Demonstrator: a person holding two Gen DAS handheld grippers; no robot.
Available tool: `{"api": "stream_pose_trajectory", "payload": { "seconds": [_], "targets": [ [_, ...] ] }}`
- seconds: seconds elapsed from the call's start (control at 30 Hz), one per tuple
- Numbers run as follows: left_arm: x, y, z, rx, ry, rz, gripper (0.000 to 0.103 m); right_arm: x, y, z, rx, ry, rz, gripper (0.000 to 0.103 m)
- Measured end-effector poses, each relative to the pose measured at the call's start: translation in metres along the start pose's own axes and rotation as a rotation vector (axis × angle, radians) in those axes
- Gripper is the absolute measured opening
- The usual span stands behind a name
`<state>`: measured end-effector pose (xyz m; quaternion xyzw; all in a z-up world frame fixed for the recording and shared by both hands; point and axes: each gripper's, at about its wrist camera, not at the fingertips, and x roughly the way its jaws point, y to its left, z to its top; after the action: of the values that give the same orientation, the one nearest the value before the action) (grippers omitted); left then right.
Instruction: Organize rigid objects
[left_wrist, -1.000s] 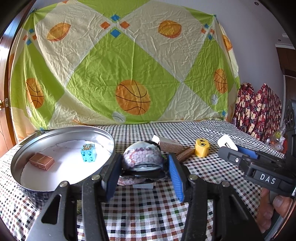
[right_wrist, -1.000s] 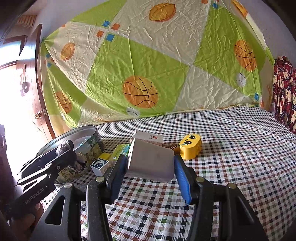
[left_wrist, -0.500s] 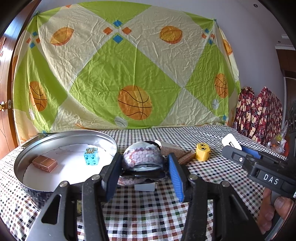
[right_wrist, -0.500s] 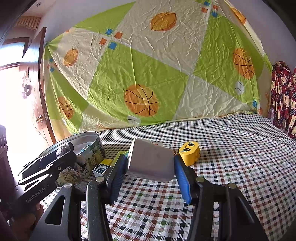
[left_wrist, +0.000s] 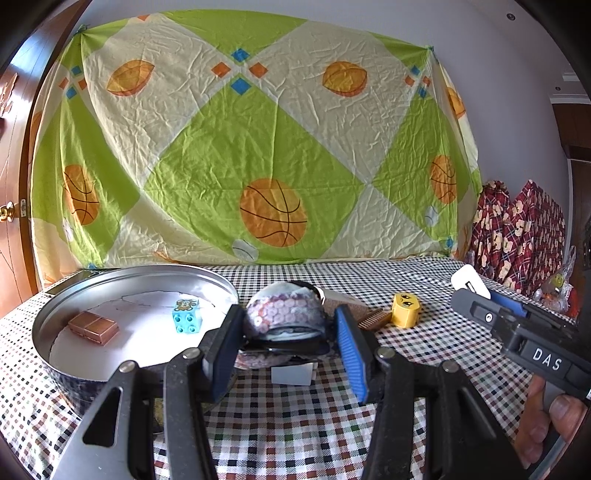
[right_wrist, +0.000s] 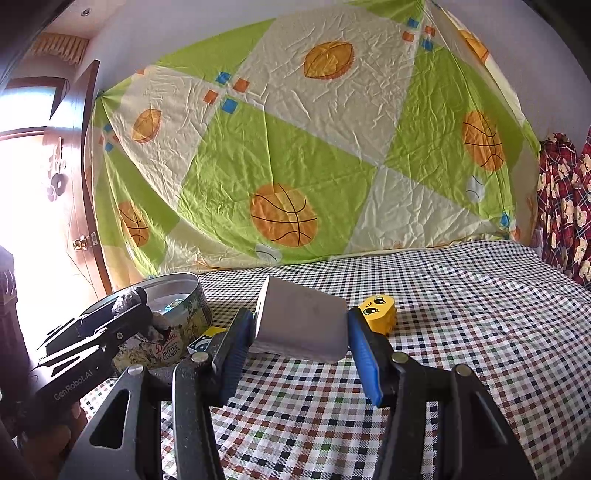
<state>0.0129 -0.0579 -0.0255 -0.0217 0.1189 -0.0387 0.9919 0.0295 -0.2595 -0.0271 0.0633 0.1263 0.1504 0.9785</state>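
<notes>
- Your left gripper (left_wrist: 286, 341) has its jaws clamped on a rounded object covered in purple-and-white dots (left_wrist: 284, 314), with a dark band under it; it is held off the checked cloth.
- Just left of that grip stands the round metal tin (left_wrist: 55, 354), its bottom lined with white paper. Inside it lie a copper-coloured block (left_wrist: 92, 326) towards the left and a light blue toy brick (left_wrist: 186, 316) towards the right, well apart from each other.
- Under your left jaws a small white card (left_wrist: 291, 374) rests on the cloth.
- Your right gripper (right_wrist: 301, 334) has its jaws closed on a white box-shaped object (right_wrist: 301, 323), tilted and lifted clear of the cloth.
- Just behind your right gripper's right-hand finger sits a yellow toy block with cartoon eyes (right_wrist: 378, 314), resting on the checked cloth (right_wrist: 461, 332).
- In the left wrist view that yellow block stands beside a brown comb-like piece (left_wrist: 373, 319) on the cloth.
- In the right wrist view the tin's side shows a butter-cookie label, and a small black-and-white cube (right_wrist: 199, 345) lies beside its base.
- Behind everything hangs a green and cream sheet printed with basketballs (left_wrist: 258, 147).
- Your fingers (left_wrist: 554, 417) show at the lower right of the left wrist view, wrapped on the right gripper's handle.
</notes>
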Motion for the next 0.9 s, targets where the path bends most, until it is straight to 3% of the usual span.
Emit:
{"api": "stream_pose_trajectory", "payload": {
  "seconds": [0.9],
  "targets": [
    [-0.006, 0.012, -0.001, -0.024, -0.01, 0.017, 0.05, -0.009, 0.019, -0.006, -0.055, -0.051, -0.026, 0.055]
  ]
}}
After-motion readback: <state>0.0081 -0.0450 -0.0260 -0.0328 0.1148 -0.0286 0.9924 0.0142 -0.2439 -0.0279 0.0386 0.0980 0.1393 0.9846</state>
